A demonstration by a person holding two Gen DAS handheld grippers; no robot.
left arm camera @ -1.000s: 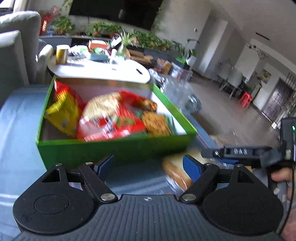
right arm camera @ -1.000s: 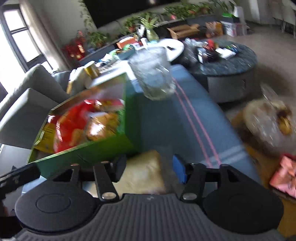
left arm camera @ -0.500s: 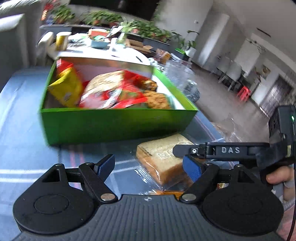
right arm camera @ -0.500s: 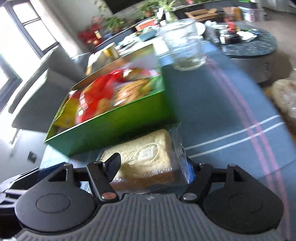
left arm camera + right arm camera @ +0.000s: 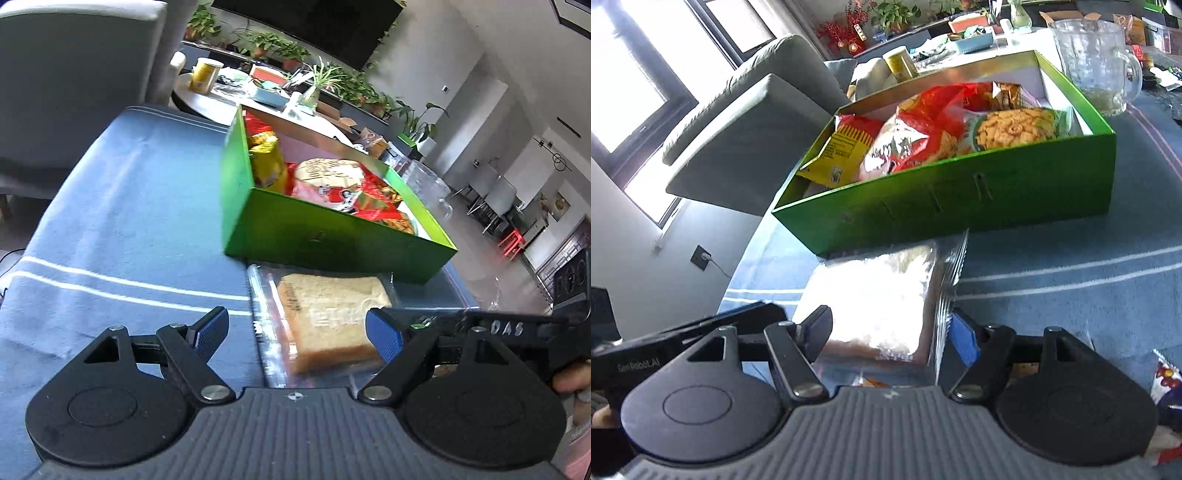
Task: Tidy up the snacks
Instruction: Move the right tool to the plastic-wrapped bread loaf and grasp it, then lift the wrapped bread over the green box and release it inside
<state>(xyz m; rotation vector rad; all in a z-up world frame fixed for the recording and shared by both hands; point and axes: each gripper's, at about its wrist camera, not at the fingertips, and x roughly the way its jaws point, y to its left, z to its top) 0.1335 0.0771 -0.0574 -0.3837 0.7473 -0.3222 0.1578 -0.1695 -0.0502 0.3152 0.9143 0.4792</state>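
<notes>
Since half a second ago the right gripper [image 5: 890, 334] has advanced, jaws wide astride the clear-wrapped bread slice [image 5: 332, 317] lying on the blue striped tablecloth [image 5: 122, 229] against the green cardboard snack box [image 5: 960, 199], left gripper [image 5: 297, 332] wide, empty, so grasp looks imminent.

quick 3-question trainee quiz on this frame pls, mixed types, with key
1. True or false: the wrapped bread slice already lies inside the green box.
2. Which gripper has the bread packet between its fingers? A) left gripper B) right gripper C) neither
3. Fill in: the glass jug stands beside the box on the blue ____.

Key: 1. False, it lies on the cloth in front of the box. 2. B; its jaws bracket the packet but do not look clamped. 3. cloth.
</notes>
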